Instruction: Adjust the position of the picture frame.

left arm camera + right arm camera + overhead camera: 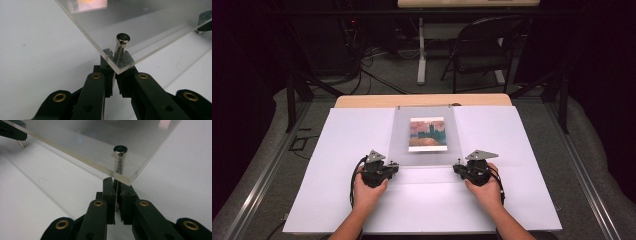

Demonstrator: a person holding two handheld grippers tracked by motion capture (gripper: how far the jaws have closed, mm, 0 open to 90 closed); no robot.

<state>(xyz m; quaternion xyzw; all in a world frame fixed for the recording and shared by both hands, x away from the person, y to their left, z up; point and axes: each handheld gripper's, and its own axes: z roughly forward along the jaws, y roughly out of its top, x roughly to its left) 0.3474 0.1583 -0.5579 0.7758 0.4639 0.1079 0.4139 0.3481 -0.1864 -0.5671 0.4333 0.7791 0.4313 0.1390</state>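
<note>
A clear acrylic sheet [424, 152] lies over a small landscape picture [427, 134] on a white board [352, 150]. My left gripper [397, 166] is at the sheet's near left corner and my right gripper [457, 167] at its near right corner. In the left gripper view the sheet's corner [150, 25] carries a metal standoff pin [123, 39], and my left gripper [114, 62] is shut on the pin's shaft under the sheet. The right gripper view shows the same: a pin [120, 150] goes through the corner of the sheet [87, 137], with my right gripper [116, 185] shut around it below.
The board rests on a wooden table [422, 100] with free white surface on both sides of the sheet. A folding chair [484, 45] and cables sit on the floor beyond. The other gripper [206, 21] shows far off, as does the left one [12, 132].
</note>
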